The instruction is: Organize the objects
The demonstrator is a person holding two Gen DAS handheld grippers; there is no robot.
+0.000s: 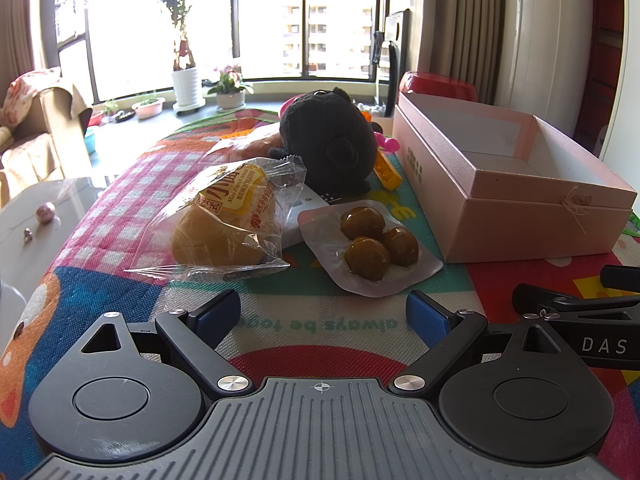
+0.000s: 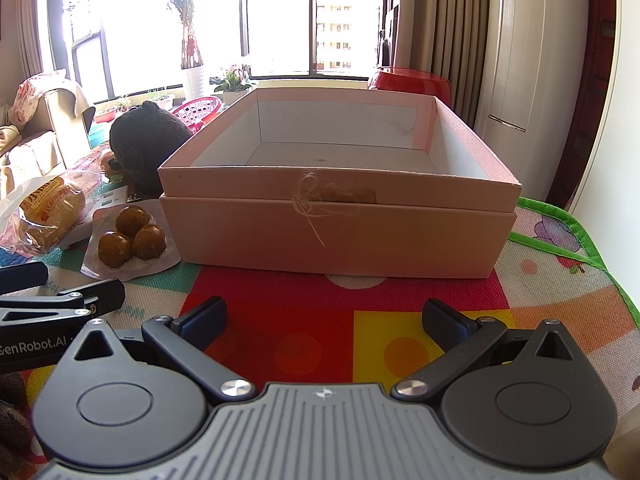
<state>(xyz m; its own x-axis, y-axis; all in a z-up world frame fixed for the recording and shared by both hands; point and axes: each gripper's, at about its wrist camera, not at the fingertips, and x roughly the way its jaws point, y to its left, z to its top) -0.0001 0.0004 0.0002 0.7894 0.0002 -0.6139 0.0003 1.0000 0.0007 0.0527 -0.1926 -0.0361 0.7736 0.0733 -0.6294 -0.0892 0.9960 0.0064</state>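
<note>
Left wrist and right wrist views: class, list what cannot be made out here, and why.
- Pink cardboard box: left wrist view, the near wall hides most of its floor.
- White flat object: left wrist view, covered by the bread packet and black plush toy.
- Black plush toy: right wrist view, partly hidden behind the box.

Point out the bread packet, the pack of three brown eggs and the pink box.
bread packet [image 1: 224,220], left wrist view, on the bun under the yellow label.
egg pack [image 1: 368,258], left wrist view, on the nearest egg.
pink box [image 2: 340,236], right wrist view, on its front wall.
</note>
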